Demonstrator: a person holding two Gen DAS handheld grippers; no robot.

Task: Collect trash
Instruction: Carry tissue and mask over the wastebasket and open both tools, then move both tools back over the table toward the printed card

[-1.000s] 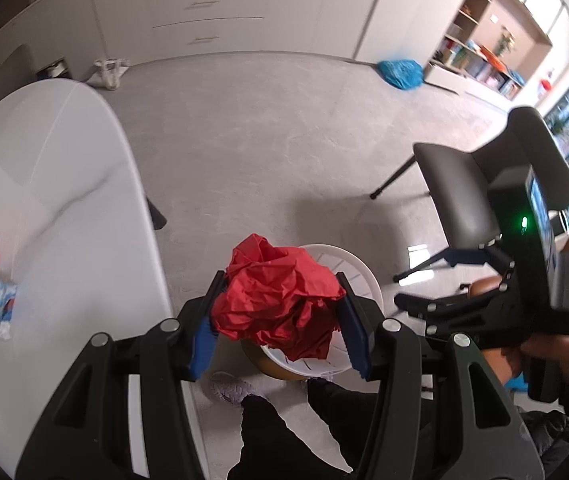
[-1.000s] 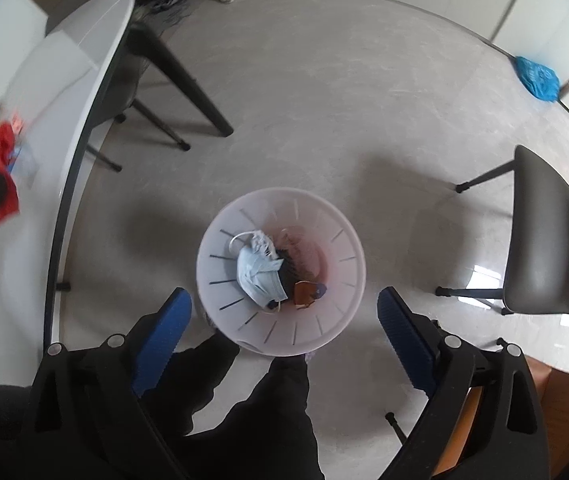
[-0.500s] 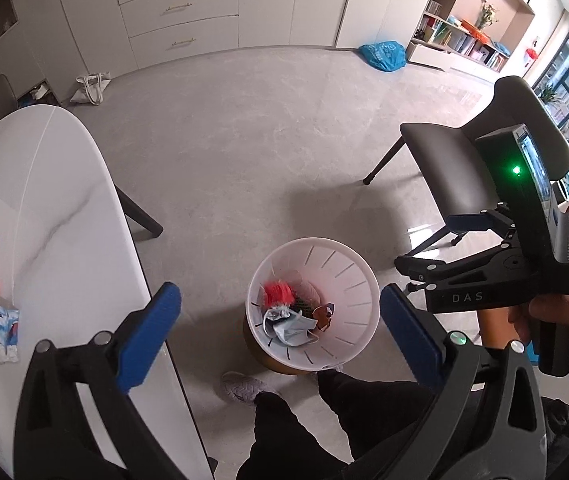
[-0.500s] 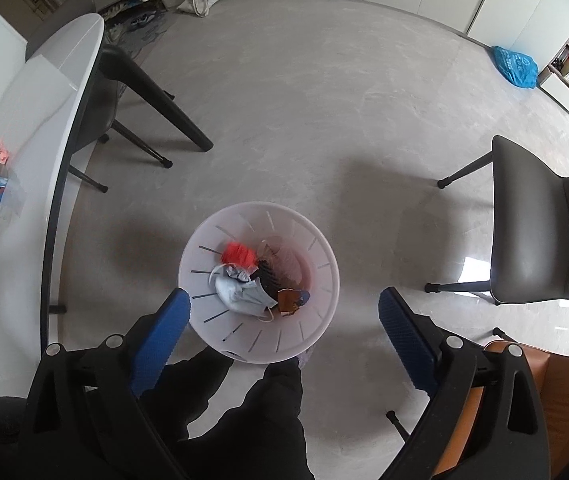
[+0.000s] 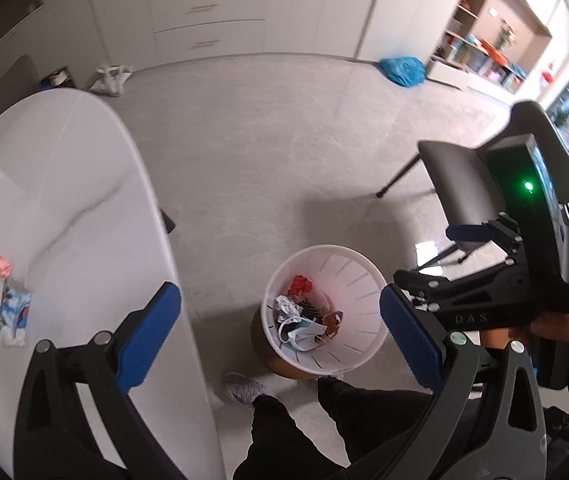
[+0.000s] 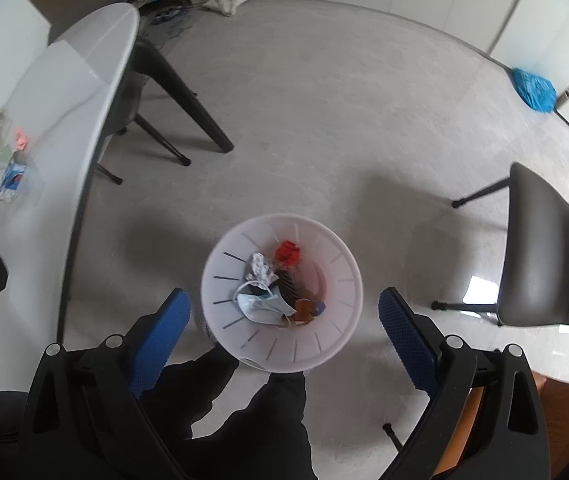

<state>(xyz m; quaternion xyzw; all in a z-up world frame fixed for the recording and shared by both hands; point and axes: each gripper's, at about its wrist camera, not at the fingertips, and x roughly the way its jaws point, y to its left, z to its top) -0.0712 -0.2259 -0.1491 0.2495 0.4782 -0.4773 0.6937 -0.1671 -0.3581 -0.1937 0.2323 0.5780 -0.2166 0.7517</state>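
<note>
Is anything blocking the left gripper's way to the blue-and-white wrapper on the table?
Nothing visible does. The left gripper is open and empty near the table edge. The blue-and-white wrapper lies on bare tabletop to its left, with only a small pink scrap beyond it, off the direct line.

Both wrist cameras look steeply down from well above the floor. The left view sits beside the worktop [image 5: 64,208] edge, facing the far cabinets; the right view hangs almost directly over the waste basket [image 6: 348,280]. Both share the basket [image 5: 368,280], worktop [image 6: 80,76] and grey chair [image 6: 544,264].
</note>
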